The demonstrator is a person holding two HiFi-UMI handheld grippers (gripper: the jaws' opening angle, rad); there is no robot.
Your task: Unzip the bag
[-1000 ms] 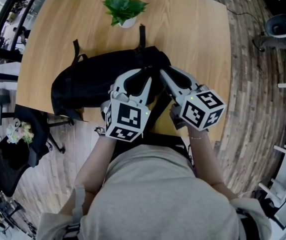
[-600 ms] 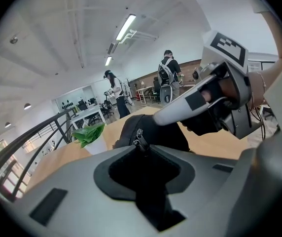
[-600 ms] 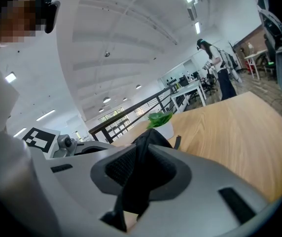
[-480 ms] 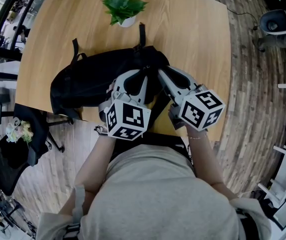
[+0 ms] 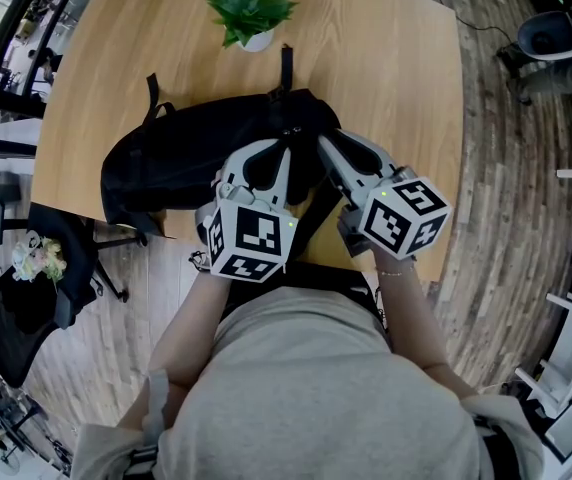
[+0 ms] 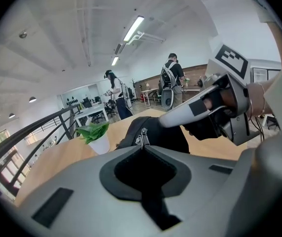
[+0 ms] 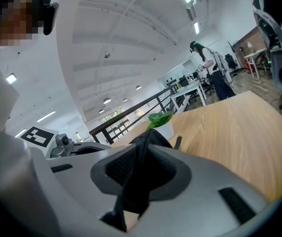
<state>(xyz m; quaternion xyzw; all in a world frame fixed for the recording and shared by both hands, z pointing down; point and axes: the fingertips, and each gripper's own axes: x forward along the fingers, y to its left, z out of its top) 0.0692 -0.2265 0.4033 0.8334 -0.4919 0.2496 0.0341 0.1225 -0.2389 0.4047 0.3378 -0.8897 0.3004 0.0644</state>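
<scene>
A black backpack [image 5: 181, 158] lies on its side on the wooden table [image 5: 386, 58]. Both grippers meet at its right end. My left gripper [image 5: 286, 148] is shut, and a metal zipper pull [image 6: 141, 137] sticks out right at its tips [image 6: 142, 145]. My right gripper [image 5: 322, 146] is shut on a fold of the bag's black fabric [image 7: 142, 152], which fills the gap between its jaws [image 7: 144, 141]. The right gripper's body [image 6: 215, 102] crosses the left gripper view, close beside the zipper pull.
A small potted plant [image 5: 251, 16] stands at the table's far edge behind the bag. Bag straps [image 5: 284, 68] trail toward it. The table's near edge [image 5: 166, 236] runs just under the grippers. An office chair [image 5: 51, 288] stands at the lower left.
The left gripper's cube rocked slightly and came back. Both grippers stay at the bag's right end with the same holds.
</scene>
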